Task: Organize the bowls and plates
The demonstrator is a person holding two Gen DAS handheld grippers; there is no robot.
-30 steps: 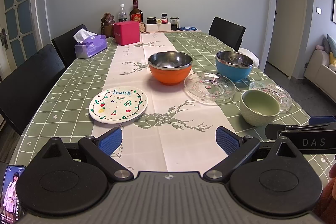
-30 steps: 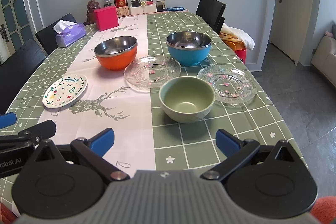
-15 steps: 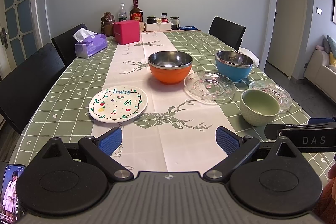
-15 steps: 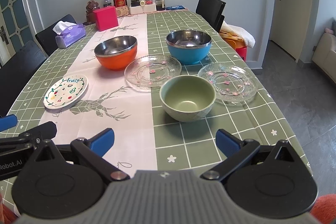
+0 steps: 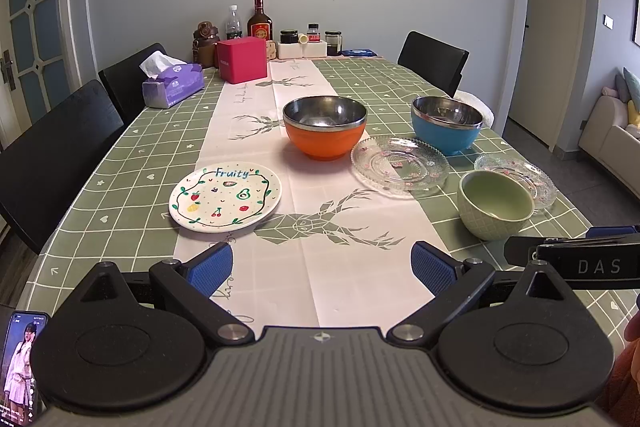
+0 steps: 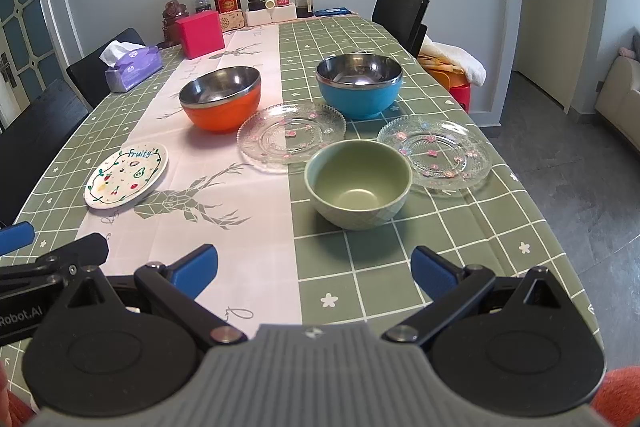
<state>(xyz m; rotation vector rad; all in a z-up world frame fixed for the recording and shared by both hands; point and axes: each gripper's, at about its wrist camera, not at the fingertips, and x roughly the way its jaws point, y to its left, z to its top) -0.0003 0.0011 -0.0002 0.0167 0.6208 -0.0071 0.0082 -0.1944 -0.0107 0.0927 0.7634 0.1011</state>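
On the table stand an orange steel-lined bowl (image 5: 325, 127) (image 6: 221, 97), a blue steel-lined bowl (image 5: 447, 123) (image 6: 359, 84) and a green ceramic bowl (image 5: 495, 203) (image 6: 358, 183). A white "Fruity" plate (image 5: 225, 195) (image 6: 126, 174) lies at the left. Two clear glass plates lie flat, one central (image 5: 399, 165) (image 6: 291, 134), one at the right (image 5: 520, 179) (image 6: 434, 151). My left gripper (image 5: 322, 267) is open and empty, near the front edge. My right gripper (image 6: 314, 269) is open and empty, just short of the green bowl.
A purple tissue box (image 5: 172, 87), a pink box (image 5: 241, 59), bottles and jars (image 5: 260, 23) stand at the table's far end. Black chairs (image 5: 52, 155) line the left side and one (image 5: 434, 61) the far right. A phone (image 5: 20, 363) lies at bottom left.
The right gripper has edged slightly forward toward the green bowl. The left gripper has barely moved. Both stay open.
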